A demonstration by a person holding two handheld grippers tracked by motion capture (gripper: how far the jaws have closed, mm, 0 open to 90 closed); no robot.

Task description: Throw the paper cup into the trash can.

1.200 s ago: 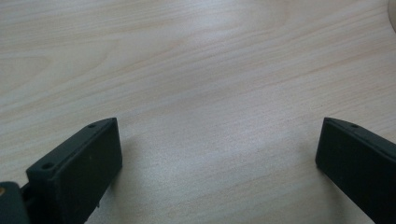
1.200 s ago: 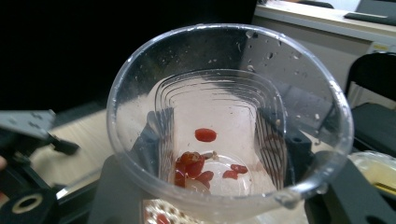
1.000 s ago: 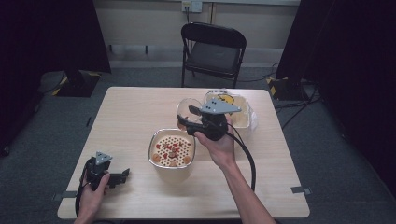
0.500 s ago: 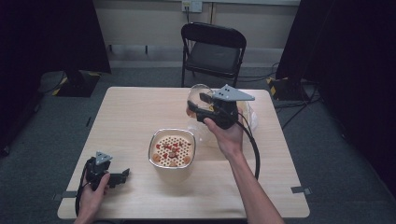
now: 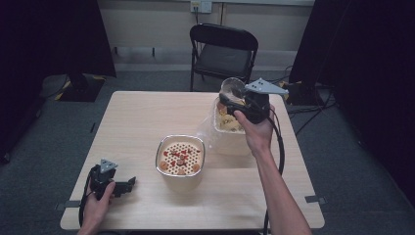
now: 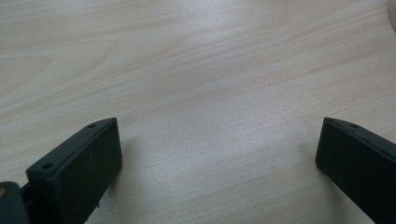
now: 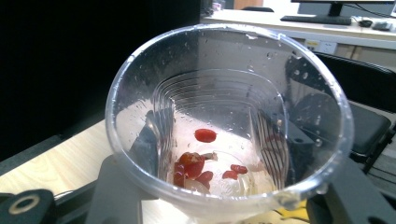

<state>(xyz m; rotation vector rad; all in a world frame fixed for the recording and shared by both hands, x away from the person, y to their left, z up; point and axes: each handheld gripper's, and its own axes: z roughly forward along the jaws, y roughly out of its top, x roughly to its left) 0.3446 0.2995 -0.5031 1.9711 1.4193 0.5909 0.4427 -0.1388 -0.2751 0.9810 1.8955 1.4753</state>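
A clear plastic cup (image 5: 232,89) is held in the air over the table's far right part, with my right gripper (image 5: 236,101) shut on it. In the right gripper view the cup (image 7: 224,116) is upright and wet, with a few red bits on its bottom, and the black jaws press its two sides. Below it stands a white tub (image 5: 230,133) of yellow food. A steel bowl (image 5: 180,157) with a perforated insert and red pieces sits mid-table. My left gripper (image 5: 125,186) rests open on the table (image 6: 210,70) near the front left, nothing between its jaws.
Crumpled clear film (image 5: 207,130) lies between the bowl and the tub. A black folding chair (image 5: 222,49) stands behind the table's far edge. Bare wood stretches across the table's left half (image 5: 132,127).
My right gripper has carried the cup up and away from the steel bowl, toward the far right, above the white tub. The left gripper has stayed still.
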